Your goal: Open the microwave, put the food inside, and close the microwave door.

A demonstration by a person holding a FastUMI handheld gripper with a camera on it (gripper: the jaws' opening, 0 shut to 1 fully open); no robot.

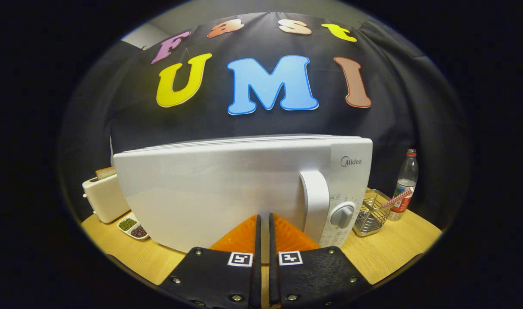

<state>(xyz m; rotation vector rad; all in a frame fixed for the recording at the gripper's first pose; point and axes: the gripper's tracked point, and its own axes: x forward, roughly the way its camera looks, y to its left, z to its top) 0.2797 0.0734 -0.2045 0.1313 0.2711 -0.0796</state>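
Note:
A white microwave [227, 189] stands on the wooden table [386, 253] with its door closed. Its upright white handle [315, 201] and a round grey knob [342, 216] sit on its right side. My gripper [263, 219] is shut, the orange fingers [244, 236] nearly touching each other with nothing between them. The tips are close up against the lower door front, a little left of the handle; I cannot tell whether they touch it. A small white two-part dish [133, 227] of green and dark food lies on the table by the microwave's left corner.
A cream toaster [103, 199] holding a slice of bread [105, 172] stands left of the microwave. To the right are a wire basket [370, 213] with a red-and-white striped stick [396, 198] and a plastic bottle [405, 184].

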